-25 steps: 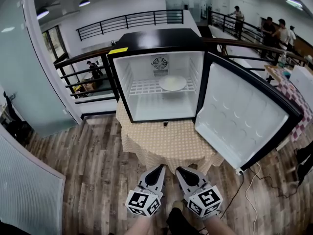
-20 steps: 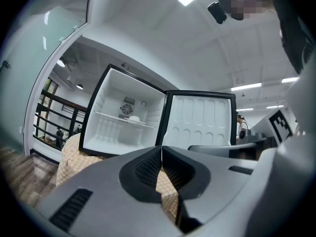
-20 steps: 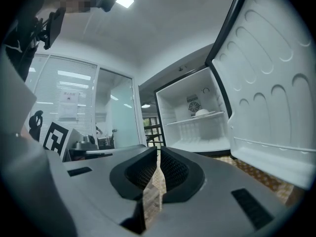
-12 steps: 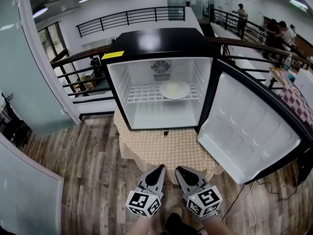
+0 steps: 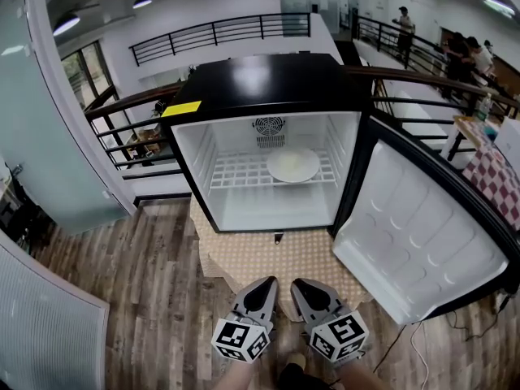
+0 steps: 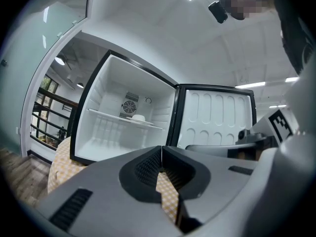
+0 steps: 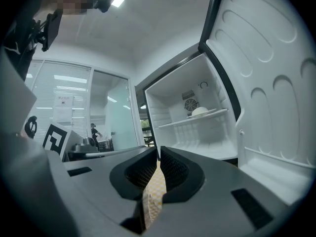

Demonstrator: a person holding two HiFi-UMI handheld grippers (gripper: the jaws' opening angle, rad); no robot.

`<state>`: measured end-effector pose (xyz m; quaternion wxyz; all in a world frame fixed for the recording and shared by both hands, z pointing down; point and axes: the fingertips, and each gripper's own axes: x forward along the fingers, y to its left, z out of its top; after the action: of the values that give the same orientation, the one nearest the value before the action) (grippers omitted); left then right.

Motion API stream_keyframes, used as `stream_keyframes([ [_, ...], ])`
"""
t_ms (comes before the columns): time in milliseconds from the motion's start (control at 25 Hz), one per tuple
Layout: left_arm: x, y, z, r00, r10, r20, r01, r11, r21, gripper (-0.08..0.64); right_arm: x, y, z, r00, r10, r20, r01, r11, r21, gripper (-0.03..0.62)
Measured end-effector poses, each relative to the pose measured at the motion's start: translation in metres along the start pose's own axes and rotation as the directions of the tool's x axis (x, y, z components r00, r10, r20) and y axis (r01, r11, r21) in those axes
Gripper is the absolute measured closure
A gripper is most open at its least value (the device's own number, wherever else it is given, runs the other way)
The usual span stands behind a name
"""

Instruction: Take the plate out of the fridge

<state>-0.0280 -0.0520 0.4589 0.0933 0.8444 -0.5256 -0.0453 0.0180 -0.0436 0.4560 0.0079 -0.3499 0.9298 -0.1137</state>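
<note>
Item: 1 plate (image 5: 292,165), white, lay flat on wire shelf (image 5: 236,171) inside open fridge (image 5: 260,80). Judged rigid, smooth, light, breakable; best pinched at near rim. Left gripper (image 5: 266,283), right gripper (image 5: 298,283): jaws together, empty, well short of fridge

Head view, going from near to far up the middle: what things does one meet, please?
left tool and right tool side by side → checked tablecloth → fridge floor → plate on the wire shelf → fan
</note>
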Motion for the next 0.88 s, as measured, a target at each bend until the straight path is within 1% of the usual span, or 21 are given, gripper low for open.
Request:
stream_keyframes([
  [440, 0.038, 0.011, 0.005, 1.0, -0.007, 0.02, 0.007, 1.0, -0.004, 0.548, 0.022, -0.025, 0.007, 1.0, 0.004, 0.0, -0.004, 1.0, -0.02, 0.552],
  [680, 0.044, 0.017, 0.007, 1.0, 0.001, 0.02, -0.001, 1.0, 0.0, 0.548, 0.03, -0.03, 0.01, 1.0, 0.007, 0.002, -0.007, 1.0, -0.022, 0.552],
  [880, 0.052, 0.026, 0.016, 1.0, 0.007, 0.028, -0.007, 1.0, 0.011, 0.548, 0.04, -0.033, 0.015, 1.0, 0.009, 0.001, -0.009, 1.0, -0.026, 0.552],
])
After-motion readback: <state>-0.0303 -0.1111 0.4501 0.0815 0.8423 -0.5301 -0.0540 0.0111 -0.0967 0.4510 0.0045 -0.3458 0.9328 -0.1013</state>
